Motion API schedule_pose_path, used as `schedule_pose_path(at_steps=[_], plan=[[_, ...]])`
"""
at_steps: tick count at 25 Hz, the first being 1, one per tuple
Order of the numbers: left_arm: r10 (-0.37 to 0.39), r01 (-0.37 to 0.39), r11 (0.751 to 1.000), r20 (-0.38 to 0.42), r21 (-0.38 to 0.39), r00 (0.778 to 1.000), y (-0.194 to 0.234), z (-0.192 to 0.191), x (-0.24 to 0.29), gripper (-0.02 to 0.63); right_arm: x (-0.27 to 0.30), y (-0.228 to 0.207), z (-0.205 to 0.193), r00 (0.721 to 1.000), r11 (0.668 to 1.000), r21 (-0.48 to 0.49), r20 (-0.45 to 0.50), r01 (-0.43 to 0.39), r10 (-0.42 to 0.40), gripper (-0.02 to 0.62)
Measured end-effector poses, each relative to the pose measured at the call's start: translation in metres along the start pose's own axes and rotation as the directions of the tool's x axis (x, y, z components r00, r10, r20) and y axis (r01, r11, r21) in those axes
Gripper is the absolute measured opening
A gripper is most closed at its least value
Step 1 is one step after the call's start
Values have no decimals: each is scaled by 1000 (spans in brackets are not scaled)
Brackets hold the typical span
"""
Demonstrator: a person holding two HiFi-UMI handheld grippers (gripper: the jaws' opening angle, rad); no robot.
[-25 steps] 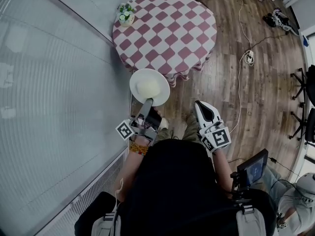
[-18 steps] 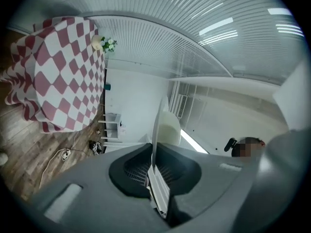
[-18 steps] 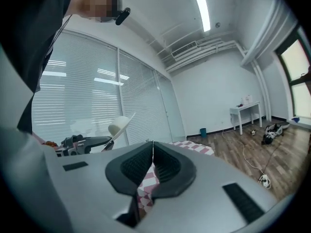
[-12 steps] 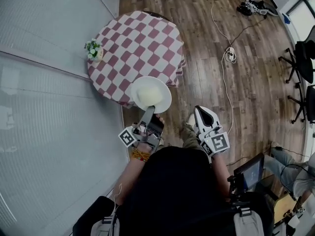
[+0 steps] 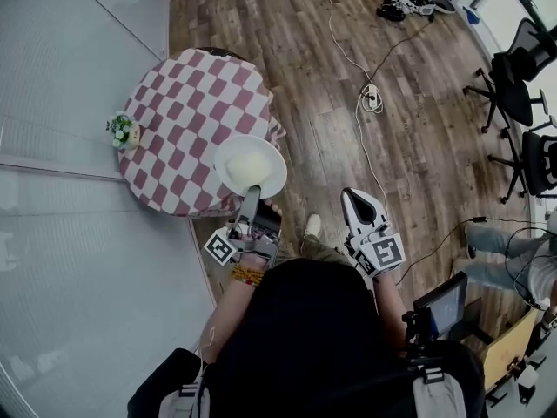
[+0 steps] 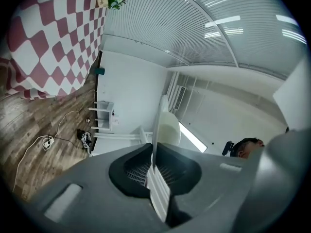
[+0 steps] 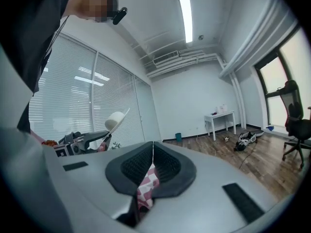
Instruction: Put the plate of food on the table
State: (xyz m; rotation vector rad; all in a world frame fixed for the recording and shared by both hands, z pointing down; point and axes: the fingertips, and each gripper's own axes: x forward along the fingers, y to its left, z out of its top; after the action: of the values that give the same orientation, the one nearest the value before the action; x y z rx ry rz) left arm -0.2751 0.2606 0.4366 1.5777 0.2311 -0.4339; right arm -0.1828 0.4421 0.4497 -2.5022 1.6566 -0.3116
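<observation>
Two hand-held grippers: the left hand-held gripper (image 5: 251,195) is clamped on the near rim of the plate (image 5: 225,158). The right hand-held gripper (image 5: 354,200) has its jaws pressed together on nothing and hangs off to the side, well apart from the plate.
Plate: it juts straight out ahead of the left jaws, held by that one edge, with a pale mound of food (image 5: 250,165) in its middle. From the left gripper view the plate (image 6: 156,125) runs edge-on out of the jaws.
Counter: the round counter (image 5: 187,94) with the checked cloth lies ahead of the left hand-held gripper and off to its left. The plate hangs over the counter's nearest edge, part of it above the cloth and part above the floor. I cannot tell whether it touches the cloth.
Flowers: a small pot (image 5: 124,131) stands at the far left rim, well away from the plate.
Risk, grip: I reckon the single pinch at the rim is the weak spot. The plate's weight sits out beyond the jaws, so a jolt could swing it down or let it slip.
Risk, food: any tilt might send the mound sliding off.
Risk, release: let go here and the plate would likely tip off the edge. The draped cloth could also catch the rim.
</observation>
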Motion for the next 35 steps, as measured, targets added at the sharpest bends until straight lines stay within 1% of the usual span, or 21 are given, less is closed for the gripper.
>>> schedule_pose_path(at_steps=[3,6,8,10,15,21,25,29,32,35], plan=[[18,-18,1000,42,-13,999,13,-5,16,26,-6,-31,3,1000,999,6,-2,31,-31,11],[39,-38,999,40,-25,998,18,-7,25,26,-6,-47,5,999,998,27,-3,52,-52,11],[35,-35,999,26,-16,999,22,-4,31,26,1,-51,5,999,999,29,-1,45,-45,11],[29,-29,999,30,-20,999,30,3,40,26,11,-53,4,999,999,26,-9,35,-35,11],[32,-27,998,85,-63,996,60,24,63,26,37,-61,-1,999,1000,21,-54,6,-5,11],[39,-31,997,102,-77,994,97,59,121,26,95,-103,16,997,1000,15,-74,15,-14,11],[5,1,999,120,-45,993,106,91,163,26,139,-123,34,995,1000,-4,-94,-12,12,11],[-17,23,999,150,-39,989,114,123,200,26,177,-138,56,995,999,-14,-91,-32,31,11],[-22,29,999,181,-35,983,120,141,212,26,200,-143,61,992,998,-23,-117,-50,47,11],[-14,25,999,226,-46,974,131,158,215,26,222,-141,63,984,995,-27,-152,-95,90,11]])
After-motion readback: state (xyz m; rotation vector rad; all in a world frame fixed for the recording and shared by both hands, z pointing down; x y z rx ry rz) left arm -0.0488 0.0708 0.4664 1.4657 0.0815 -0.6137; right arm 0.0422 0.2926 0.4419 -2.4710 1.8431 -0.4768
